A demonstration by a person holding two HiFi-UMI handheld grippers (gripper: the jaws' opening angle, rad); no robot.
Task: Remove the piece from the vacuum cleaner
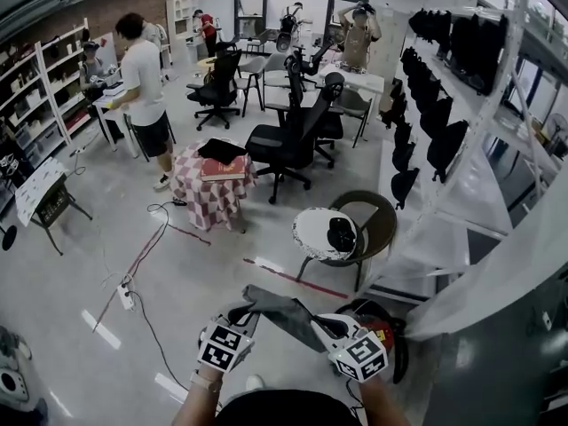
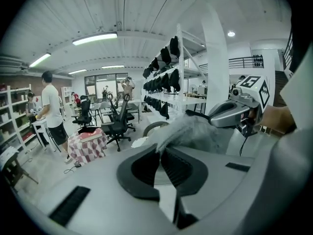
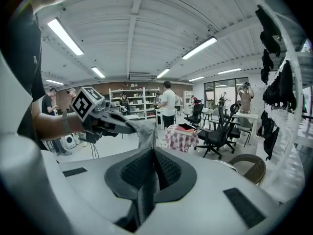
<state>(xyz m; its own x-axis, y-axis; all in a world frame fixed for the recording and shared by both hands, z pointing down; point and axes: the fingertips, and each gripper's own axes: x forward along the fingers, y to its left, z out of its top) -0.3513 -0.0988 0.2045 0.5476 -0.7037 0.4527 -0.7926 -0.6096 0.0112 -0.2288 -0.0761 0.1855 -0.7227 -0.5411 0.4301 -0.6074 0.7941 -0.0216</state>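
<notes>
**A:** Since our left hand-held gripper [image 2: 159, 150] and right hand-held gripper [image 3: 153, 152] are each clamped tight on an end of the grey piece [image 1: 282, 309], we'd call the removal basically done? It hangs stretched between them, up in the air, and looks apart from the red vacuum cleaner [image 1: 383, 334] down at our right.

**B:** Agreed, looks free. Next we need a spot to set it down, so both grips must hold while we carry it.

**A:** Room-wise: rack [image 1: 461, 229] close on our right, wicker chair [image 1: 373, 220] just ahead, power strip [image 1: 126, 296] on the floor [image 1: 204, 273] to the left. The bare floor ahead-left looks like our best way out.
</notes>
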